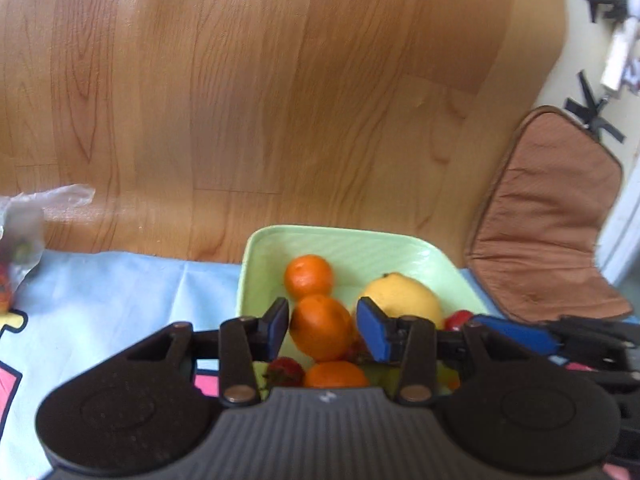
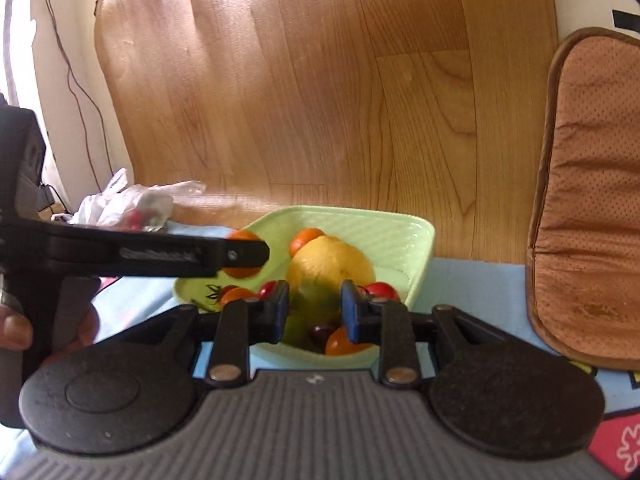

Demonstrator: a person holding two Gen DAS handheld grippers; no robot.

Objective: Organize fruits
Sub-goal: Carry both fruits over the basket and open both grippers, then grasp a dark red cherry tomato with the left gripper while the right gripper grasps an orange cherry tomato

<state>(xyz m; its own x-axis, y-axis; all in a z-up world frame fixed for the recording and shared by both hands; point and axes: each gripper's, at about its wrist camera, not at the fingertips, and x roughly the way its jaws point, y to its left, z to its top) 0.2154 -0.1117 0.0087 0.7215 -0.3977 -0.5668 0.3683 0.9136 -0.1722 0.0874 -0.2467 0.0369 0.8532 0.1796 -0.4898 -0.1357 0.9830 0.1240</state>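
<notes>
A light green square dish (image 1: 352, 242) (image 2: 384, 228) on the blue cloth holds tangerines, a yellow lemon (image 1: 402, 296) (image 2: 332, 262), strawberries (image 1: 285, 372) and red cherry tomatoes (image 2: 382, 290). My left gripper (image 1: 323, 326) is over the dish, its blue pads on either side of a tangerine (image 1: 322, 328), the left pad touching it and a small gap at the right one. My right gripper (image 2: 314, 312) hangs over the near part of the dish, jaws parted with a blurred green fruit (image 2: 314, 304) between them. The left gripper's arm (image 2: 160, 254) crosses the right wrist view.
A clear plastic bag (image 2: 124, 204) (image 1: 28, 216) with more fruit lies at the left on the cloth. A brown cushion (image 1: 552, 220) (image 2: 588, 200) lies to the right. Wood floor (image 1: 260, 100) lies beyond the cloth.
</notes>
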